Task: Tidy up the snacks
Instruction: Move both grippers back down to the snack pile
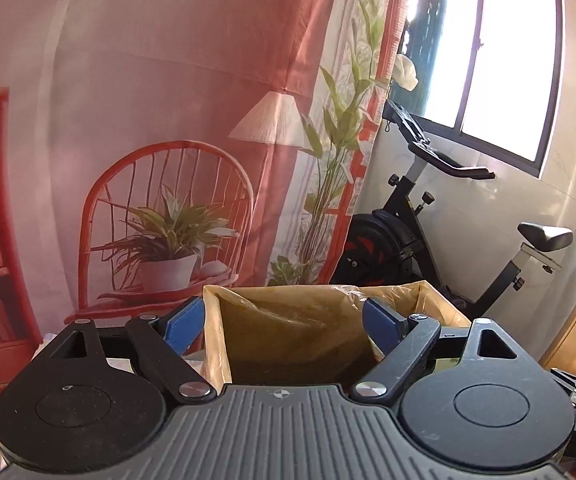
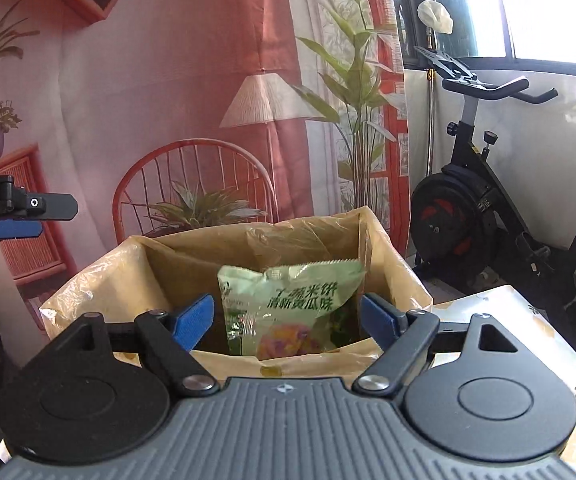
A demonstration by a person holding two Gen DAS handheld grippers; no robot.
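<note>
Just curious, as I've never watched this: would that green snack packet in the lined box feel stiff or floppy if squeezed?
Probably floppy: the green snack packet is thin, creased film. Likely light, since it looks puffed. Its glossy surface may be slippery.

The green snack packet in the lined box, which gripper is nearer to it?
Right. The right gripper has its open jaws on either side of the green snack packet. The left gripper, also open, is off to the left, clear of the box.
</note>
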